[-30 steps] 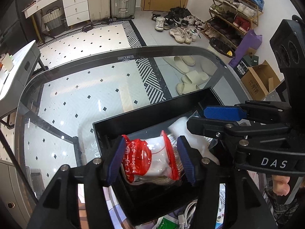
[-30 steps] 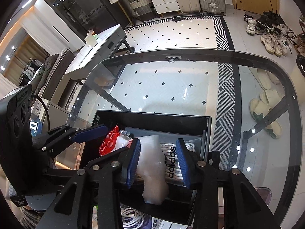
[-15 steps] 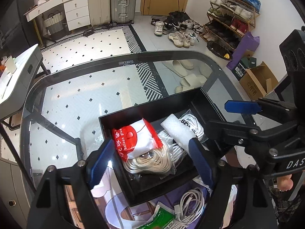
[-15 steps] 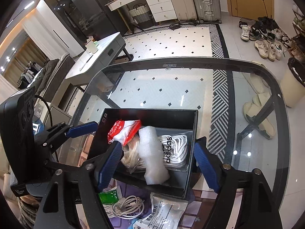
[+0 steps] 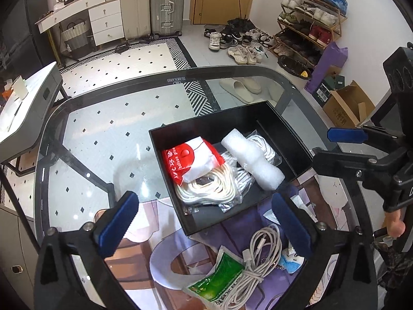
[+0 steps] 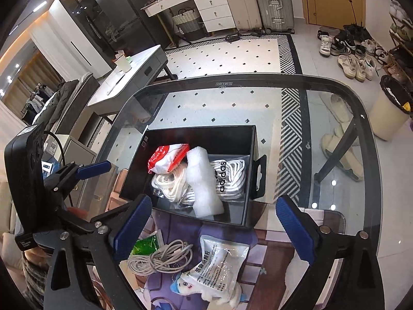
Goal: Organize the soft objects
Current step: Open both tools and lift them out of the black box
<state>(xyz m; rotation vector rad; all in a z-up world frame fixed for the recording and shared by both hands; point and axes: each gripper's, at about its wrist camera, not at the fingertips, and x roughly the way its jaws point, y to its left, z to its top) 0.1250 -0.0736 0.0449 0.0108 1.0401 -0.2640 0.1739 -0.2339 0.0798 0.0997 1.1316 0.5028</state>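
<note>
- At the bottom of the left wrist view, the left gripper is seen with its blue pads spread wide and still opening; nothing is gripped, and only table clutter and the near edge of the box are framed between them.
- At the bottom of the right wrist view, the right gripper is likewise found wide apart and opening, with nothing clamped between its pads.
- Just beyond the fingers, low in the frame, a coiled grey cable, a green packet, a white printed pouch and a small plush toy are seen lying on the glass table.
- At mid frame, a black box is set on the table, open at the top.
- Inside the box, a red-and-white packet is laid toward the upper left, resting on a bundle of cream cord.
- A white foam roll is placed lengthwise down the middle of the box, lying over bagged white laces printed with a brand name.
- In the left wrist view, the right gripper is seen at the right edge, beside the box, held by a hand.
- Farther off, in the upper part of the frames, a patterned rug, two suitcases, a white dresser and scattered shoes are seen on the floor.
</note>
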